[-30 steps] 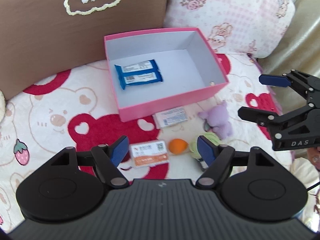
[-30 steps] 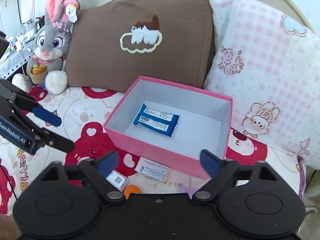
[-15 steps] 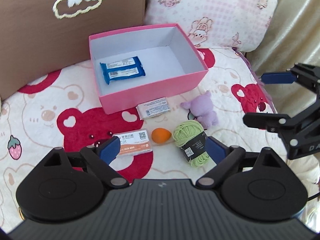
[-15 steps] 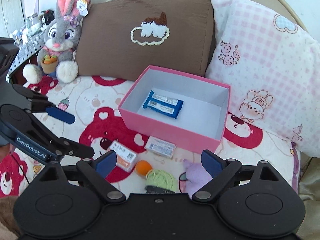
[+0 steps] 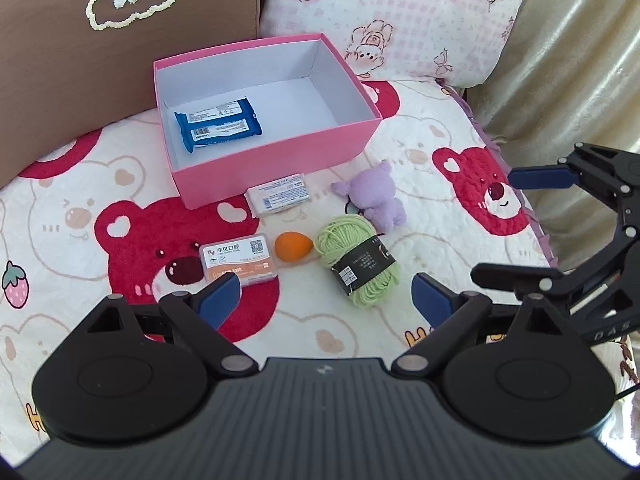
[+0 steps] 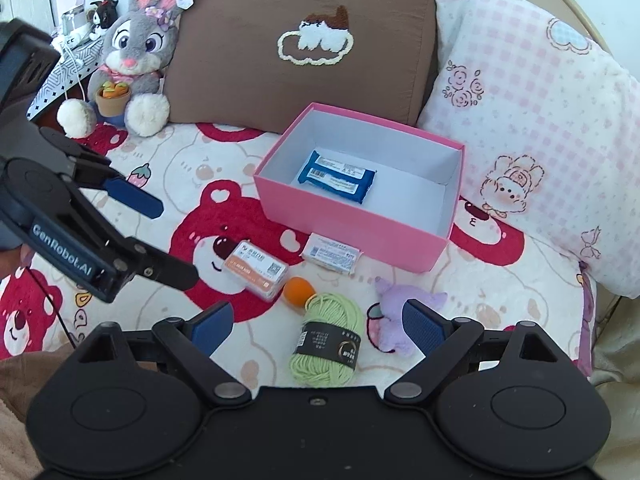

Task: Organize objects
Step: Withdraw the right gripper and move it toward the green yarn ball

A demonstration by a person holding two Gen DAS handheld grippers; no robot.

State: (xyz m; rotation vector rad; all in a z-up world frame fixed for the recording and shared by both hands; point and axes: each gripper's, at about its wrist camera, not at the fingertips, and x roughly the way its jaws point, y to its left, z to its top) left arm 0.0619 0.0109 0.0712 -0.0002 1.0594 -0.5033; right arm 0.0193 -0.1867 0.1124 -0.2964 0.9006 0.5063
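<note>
So far, only the blue packet lies in the pink box, upper centre. Five items remain on the bed below it. Left tool and right tool: wide open, empty.

Our left gripper and right gripper are matte black, each with two round housings, silver screws at the linkage pivots and blue pads on the fingers. White lettering reads "GenRobot.AI" on one body, "DAS" on the other.
</note>
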